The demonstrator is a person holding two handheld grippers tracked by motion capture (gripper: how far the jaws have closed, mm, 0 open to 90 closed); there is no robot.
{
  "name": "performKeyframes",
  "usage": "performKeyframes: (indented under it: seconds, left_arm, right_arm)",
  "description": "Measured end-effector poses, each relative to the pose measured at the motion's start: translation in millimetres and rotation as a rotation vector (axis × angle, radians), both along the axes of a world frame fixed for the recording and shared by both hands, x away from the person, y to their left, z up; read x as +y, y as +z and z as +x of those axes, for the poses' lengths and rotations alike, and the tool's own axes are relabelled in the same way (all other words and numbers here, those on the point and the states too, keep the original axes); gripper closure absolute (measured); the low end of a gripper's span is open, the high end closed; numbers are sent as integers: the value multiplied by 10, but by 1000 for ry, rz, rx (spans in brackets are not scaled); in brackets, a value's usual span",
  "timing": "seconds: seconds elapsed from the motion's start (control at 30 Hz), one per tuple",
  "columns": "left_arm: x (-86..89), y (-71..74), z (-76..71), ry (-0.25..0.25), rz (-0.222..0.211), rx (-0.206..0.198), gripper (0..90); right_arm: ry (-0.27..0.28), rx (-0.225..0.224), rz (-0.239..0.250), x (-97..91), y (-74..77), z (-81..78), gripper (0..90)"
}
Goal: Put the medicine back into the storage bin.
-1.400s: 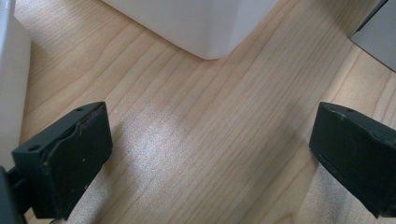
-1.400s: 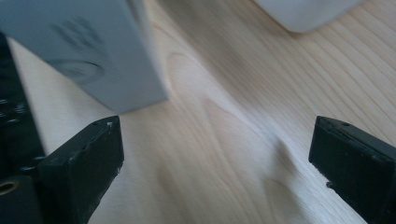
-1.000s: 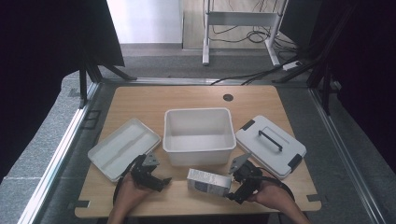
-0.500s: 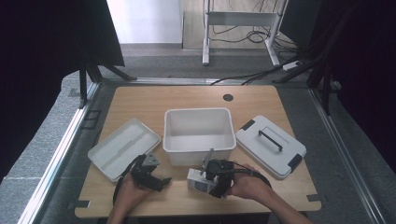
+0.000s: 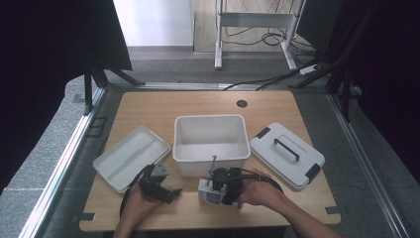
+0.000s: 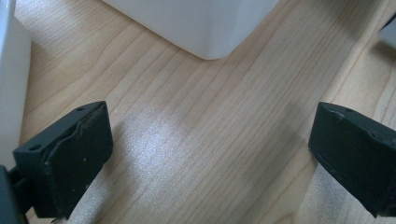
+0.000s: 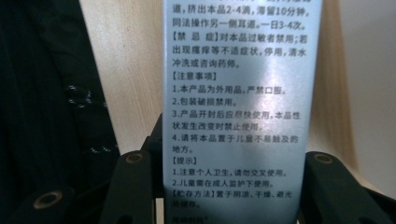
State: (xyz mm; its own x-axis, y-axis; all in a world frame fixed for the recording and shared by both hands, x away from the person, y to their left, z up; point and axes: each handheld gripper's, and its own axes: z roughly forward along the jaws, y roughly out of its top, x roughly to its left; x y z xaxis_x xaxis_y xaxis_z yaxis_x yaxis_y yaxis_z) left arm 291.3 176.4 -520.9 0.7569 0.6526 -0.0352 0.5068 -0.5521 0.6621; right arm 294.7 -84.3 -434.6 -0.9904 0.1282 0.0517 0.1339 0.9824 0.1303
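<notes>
A small grey-blue box (image 5: 207,191) printed with text lies on the wooden table in front of the white bin (image 5: 210,157). My right gripper (image 5: 223,188) reaches over it from the right. In the right gripper view the box (image 7: 233,84) stands between the two black jaws of this gripper (image 7: 229,186). The jaws have just been closing and now press on both of its long sides. My left gripper (image 5: 169,190) rests near the table's front left with its jaws wide apart over bare wood (image 6: 205,140).
A white lid with a black handle (image 5: 287,154) lies right of the bin. A shallow white tray (image 5: 131,156) lies to its left. The bin's corner (image 6: 201,28) stands just ahead of the left gripper. Dark cloth (image 7: 46,93) borders the box.
The right hand moved left from beside the handled lid to the box, and its jaws closed around it. The left hand stayed still.
</notes>
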Motion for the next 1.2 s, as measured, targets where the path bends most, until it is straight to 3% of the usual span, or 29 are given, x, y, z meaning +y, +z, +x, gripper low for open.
performKeyframes:
  seconds: [0.4,0.77,1.03,1.2]
  left_arm:
    - [-1,0,0,1,-1,0,0]
    - [-2,-2,-1,4,-5,-1,0]
    - [-1,-2,-1,4,-4,-1,0]
    - [-1,-2,-1,4,-4,-2,0]
  right_arm:
    - [24,6,41,-48,550,70,553]
    - [3,-34,85,-56,1082,232,557]
    - [-49,-85,94,-6,1368,498,558]
    - [-94,-108,92,38,1412,697,559]
